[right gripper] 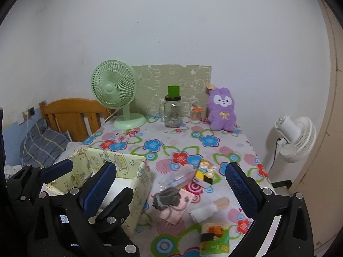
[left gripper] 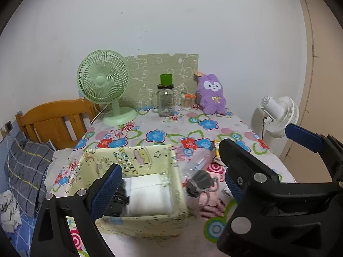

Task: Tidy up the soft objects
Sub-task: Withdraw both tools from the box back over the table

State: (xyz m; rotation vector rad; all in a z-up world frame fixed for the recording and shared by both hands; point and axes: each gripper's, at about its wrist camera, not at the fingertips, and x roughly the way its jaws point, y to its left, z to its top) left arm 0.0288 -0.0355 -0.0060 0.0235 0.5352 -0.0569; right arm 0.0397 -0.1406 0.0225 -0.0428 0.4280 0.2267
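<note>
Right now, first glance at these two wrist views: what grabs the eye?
The flowered tablecloth dominates, with a purple plush bunny and a mint green desk fan standing at its far edge by the wall. Nearer, a pale yellow fabric box holds folded white cloth, and a grey drawstring pouch lies in the clutter right of the box. Both grippers frame the view, open and empty.

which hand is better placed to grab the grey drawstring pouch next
Probably the right. The grey drawstring pouch lies between the right gripper's open fingers, nothing held. The left gripper, also open and empty, frames the pale yellow fabric box, with the pouch towards its right finger.
</note>
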